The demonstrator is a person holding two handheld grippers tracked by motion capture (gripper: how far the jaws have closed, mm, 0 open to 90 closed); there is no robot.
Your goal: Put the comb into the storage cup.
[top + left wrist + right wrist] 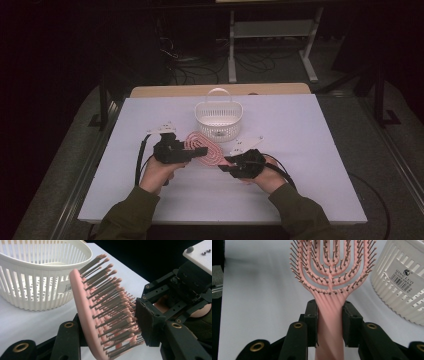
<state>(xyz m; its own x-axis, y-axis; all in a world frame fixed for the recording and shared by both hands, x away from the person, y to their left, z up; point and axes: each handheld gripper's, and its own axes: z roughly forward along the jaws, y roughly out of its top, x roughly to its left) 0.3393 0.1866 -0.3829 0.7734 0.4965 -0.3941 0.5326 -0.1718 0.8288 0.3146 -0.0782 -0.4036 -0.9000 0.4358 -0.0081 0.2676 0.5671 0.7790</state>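
The pink hairbrush [202, 148] hangs just above the white table [310, 150], in front of the white basket [218, 118], with both tools on it. The right gripper [329, 323] pinches the handle between its 2 jaws, which I take to be the carrying grip. The left gripper [110, 332] is clamped across the head, 1 jaw on the smooth back and the other pressed into the bristles [112, 300] (an awkward surface to squeeze); I'd guess it steadies the brush, or takes it over, before the brush goes into the basket.
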